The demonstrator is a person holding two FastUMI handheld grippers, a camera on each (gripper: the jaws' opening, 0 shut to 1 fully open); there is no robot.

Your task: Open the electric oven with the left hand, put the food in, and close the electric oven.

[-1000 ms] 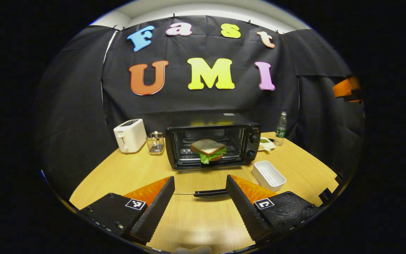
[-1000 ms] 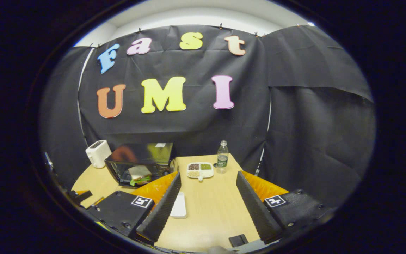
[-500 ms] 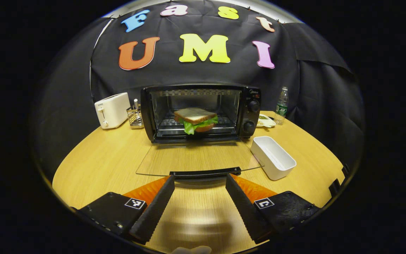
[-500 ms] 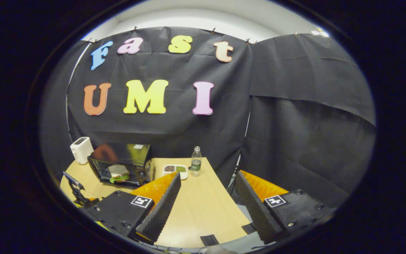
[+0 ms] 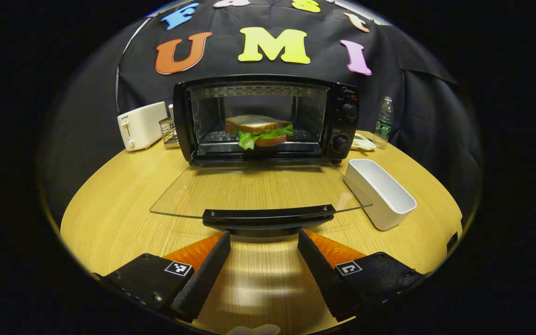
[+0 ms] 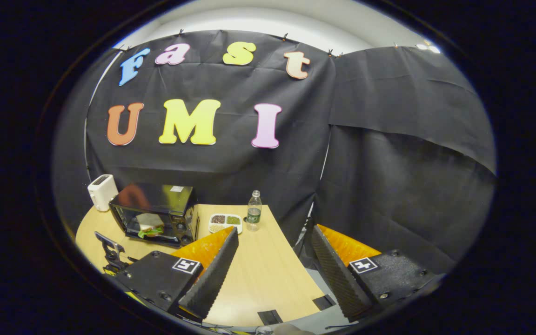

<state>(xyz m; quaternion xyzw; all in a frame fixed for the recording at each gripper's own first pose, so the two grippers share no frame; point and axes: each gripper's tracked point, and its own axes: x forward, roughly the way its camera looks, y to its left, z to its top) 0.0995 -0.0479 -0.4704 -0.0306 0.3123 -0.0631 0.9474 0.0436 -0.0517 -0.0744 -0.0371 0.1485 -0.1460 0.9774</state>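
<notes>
Left tool (image 5: 263, 242) sat wide apart, holding nothing, just short of the door handle (image 5: 268, 217) on the oven's (image 5: 342, 116) glass door (image 5: 249, 188), which lay folded flat over the worktop (image 5: 110, 218). I saw the sandwich (image 5: 258, 130) resting on the rack inside the oven, which stood toward the worktop's far edge. My right tool (image 6: 275, 260) was also spread wide and empty over the worktop's near right edge. A white tray (image 5: 379, 193) lay beside the door's right edge, a toaster (image 5: 141, 124) near the far left edge.
</notes>
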